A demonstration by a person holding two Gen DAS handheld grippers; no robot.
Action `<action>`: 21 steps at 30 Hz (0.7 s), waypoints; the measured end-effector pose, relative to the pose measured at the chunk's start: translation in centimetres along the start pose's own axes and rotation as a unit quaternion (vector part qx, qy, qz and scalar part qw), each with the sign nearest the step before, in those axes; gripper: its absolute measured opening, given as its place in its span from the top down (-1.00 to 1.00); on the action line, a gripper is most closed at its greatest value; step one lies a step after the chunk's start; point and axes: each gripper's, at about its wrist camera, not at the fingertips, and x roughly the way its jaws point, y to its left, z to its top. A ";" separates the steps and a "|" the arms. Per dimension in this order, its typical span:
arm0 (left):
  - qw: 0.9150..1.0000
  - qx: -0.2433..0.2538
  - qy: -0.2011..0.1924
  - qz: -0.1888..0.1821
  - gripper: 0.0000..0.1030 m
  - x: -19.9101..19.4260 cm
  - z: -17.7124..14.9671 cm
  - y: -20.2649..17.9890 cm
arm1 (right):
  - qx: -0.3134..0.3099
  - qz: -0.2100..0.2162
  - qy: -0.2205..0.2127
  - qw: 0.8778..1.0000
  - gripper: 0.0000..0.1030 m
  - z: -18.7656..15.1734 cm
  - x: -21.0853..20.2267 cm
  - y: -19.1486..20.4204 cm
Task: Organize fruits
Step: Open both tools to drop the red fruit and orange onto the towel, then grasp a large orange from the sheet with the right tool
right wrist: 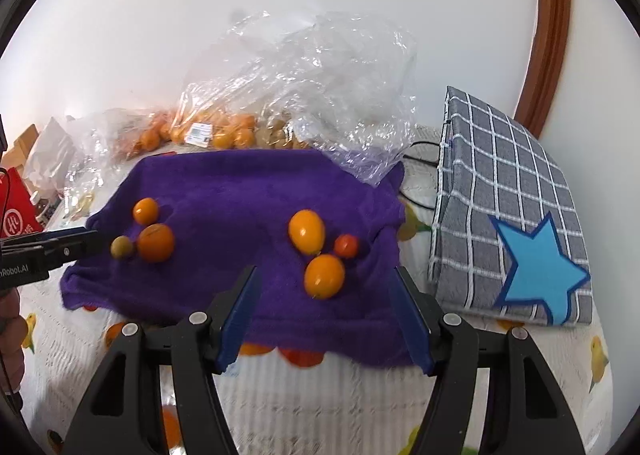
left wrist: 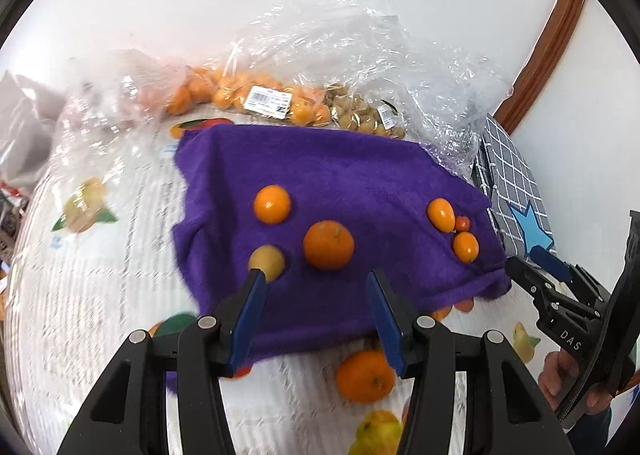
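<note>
A purple towel [left wrist: 360,183] [right wrist: 248,183] lies on the table with two groups of fruit on it. The left group is a small orange [left wrist: 272,203], a bigger orange [left wrist: 328,245] and a yellow-green fruit [left wrist: 267,262]. On the right lie two kumquats [right wrist: 306,231] [right wrist: 324,275] and a small red tomato [right wrist: 346,245]. My left gripper [left wrist: 316,283] hovers open over the towel's near edge, just short of the bigger orange, holding nothing. My right gripper [right wrist: 325,275] stands open above the nearer kumquat, pads clear of it.
Clear plastic bags [left wrist: 304,55] of oranges and tan fruit lie behind the towel. To the right is a grey checked cloth with a blue star [right wrist: 540,267]. A red box [right wrist: 16,211] sits far left. The white tablecloth [right wrist: 320,407] bears printed fruit.
</note>
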 end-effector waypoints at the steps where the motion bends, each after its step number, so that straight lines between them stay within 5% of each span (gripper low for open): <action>1: 1.000 0.000 0.000 0.003 0.02 -0.4 -0.4 0.2 | 0.003 0.004 0.000 1.000 -0.26 -0.3 -0.2 0.1; 6: 1.000 -0.011 0.001 0.017 0.02 -1.7 -2.2 1.5 | 0.009 -0.008 0.006 1.000 -0.26 -2.2 -0.7 1.3; 12: 0.999 -0.028 0.005 0.028 0.02 -3.2 -4.0 3.3 | 0.008 0.026 0.037 0.999 -0.26 -3.9 -0.7 2.9; 21: 0.999 -0.032 0.009 0.032 0.02 -4.0 -5.7 4.0 | -0.003 0.077 0.063 0.995 0.14 -5.9 0.1 5.2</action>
